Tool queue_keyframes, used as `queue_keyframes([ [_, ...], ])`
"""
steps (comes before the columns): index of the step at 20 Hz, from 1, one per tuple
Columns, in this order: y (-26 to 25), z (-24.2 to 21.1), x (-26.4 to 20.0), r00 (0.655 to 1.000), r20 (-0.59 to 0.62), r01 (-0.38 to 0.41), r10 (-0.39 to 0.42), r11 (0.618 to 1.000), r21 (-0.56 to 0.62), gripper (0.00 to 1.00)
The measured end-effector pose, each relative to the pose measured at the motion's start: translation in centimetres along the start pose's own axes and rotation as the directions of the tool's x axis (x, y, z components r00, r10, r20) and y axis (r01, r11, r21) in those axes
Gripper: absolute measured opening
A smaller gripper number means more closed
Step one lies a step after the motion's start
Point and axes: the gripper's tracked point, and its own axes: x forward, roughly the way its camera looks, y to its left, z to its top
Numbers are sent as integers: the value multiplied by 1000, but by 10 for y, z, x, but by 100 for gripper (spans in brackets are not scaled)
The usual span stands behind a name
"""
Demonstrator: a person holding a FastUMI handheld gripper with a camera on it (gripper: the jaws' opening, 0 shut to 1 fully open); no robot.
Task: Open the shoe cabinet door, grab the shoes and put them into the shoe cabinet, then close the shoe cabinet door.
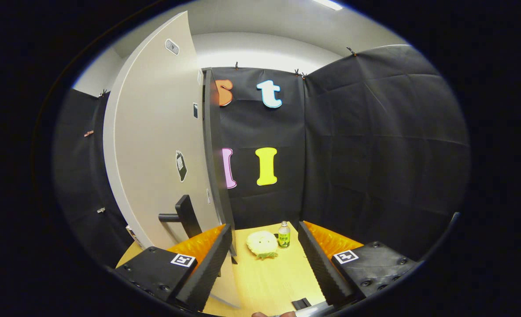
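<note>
**Left of the claw: door swung out, shoe straight ahead**

Beyond the open claw [264, 259], a little left of the midline between its fingers, a pale fluffy shoe [262, 244] is seen lying on the tabletop [269, 281]; just right of the shoe, nearly touching it, a small bottle [284, 234] is standing upright; nothing is held between the fingers, which are spread wide with a clear gap between them.

Left of the shoe, the cabinet door [154, 154] is seen swung outward, its edge turned toward the camera and its lower corner close beside the left finger; a dark handle [183, 216] is carried on its face, low down and near that finger; the door's first step is judged to be done, or nearly so. The cabinet's inside is hidden behind the door, so its shelves cannot be told.

Near the shoe's side of the claw, at the tabletop's closest edge, a small dark object [301, 303] is lying; what it is cannot be made out; a fingertip of a person's hand is glimpsed beside it.

The coming move is judged to turn on one relation: the shoe lies ahead of the fingers and well apart from them, its long axis roughly across the line of approach; a straight advance with a slight leftward lean would be called for, and the bottle beside the shoe could be knocked if the right finger is carried too wide.
</note>
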Motion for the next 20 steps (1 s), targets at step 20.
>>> queue_keyframes([
  [20,233,-32,-3,990,15,-143,143,990,-3,98],
])
